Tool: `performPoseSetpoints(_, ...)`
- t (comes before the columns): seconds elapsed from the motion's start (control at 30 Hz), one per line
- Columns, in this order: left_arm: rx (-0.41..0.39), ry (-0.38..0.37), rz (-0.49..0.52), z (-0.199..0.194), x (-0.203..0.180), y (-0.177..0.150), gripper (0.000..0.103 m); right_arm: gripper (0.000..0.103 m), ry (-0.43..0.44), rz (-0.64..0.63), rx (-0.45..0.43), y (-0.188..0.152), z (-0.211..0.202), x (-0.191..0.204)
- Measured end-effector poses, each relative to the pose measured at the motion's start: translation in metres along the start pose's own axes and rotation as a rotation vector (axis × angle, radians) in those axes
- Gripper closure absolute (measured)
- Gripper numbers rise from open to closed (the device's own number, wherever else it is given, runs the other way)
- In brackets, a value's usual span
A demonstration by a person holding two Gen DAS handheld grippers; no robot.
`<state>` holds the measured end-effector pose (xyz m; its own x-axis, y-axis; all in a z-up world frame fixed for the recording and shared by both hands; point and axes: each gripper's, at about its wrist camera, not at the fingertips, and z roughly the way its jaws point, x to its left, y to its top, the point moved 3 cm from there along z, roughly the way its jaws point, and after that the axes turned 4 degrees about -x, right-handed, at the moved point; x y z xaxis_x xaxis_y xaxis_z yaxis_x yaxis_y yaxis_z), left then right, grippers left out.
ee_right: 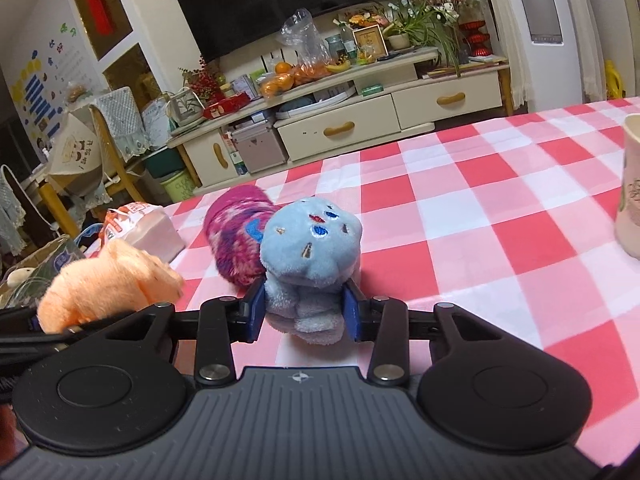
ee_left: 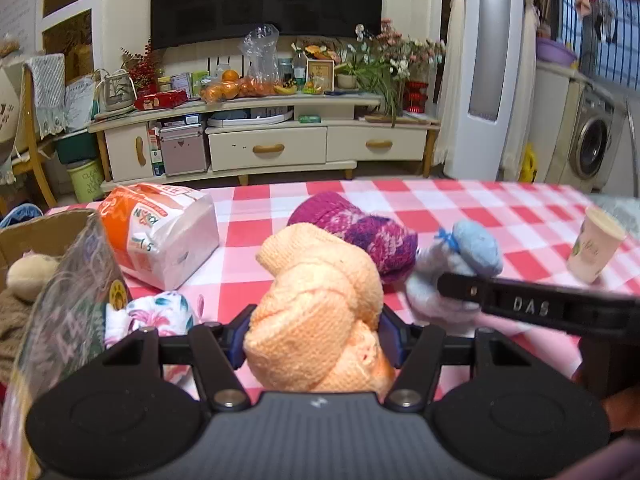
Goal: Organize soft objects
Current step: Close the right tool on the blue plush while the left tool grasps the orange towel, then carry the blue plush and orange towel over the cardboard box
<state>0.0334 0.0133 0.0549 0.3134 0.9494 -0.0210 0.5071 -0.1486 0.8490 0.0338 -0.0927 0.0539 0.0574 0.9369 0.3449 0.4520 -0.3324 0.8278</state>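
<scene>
Left wrist view, from the left: a cardboard box (ee_left: 36, 228) with a plush inside, a tissue pack (ee_left: 160, 232), then the left gripper (ee_left: 314, 338) clamped on an orange knit bundle (ee_left: 316, 300). Behind it lies a purple knit roll (ee_left: 360, 232); further right the right gripper (ee_right: 304, 314) squeezes a blue plush toy (ee_right: 312, 248). Judging by the box, both loads likely belong there; lifting clear of the purple roll before swinging left should avoid snagging. A paper cup (ee_left: 594, 244) stands on the checked worktop (ee_right: 480, 208); a TV cabinet (ee_left: 272, 144) fills the room behind.
</scene>
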Motion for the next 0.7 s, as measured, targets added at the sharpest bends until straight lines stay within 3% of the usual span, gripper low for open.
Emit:
performPoseSetpoints(0.2, -0.029, -0.032, -0.069, -0.021, 0.01, 0.002, 0.042, 0.055, -0.017, -0.014, -0.006, -0.006, -0.007, 0.003)
performPoseSetpoints(0.7, -0.096, -0.032, -0.158, -0.075, 0.043, -0.004, 0.042, 0.055, -0.015, -0.087, 0.01, -0.035, -0.035, 0.032)
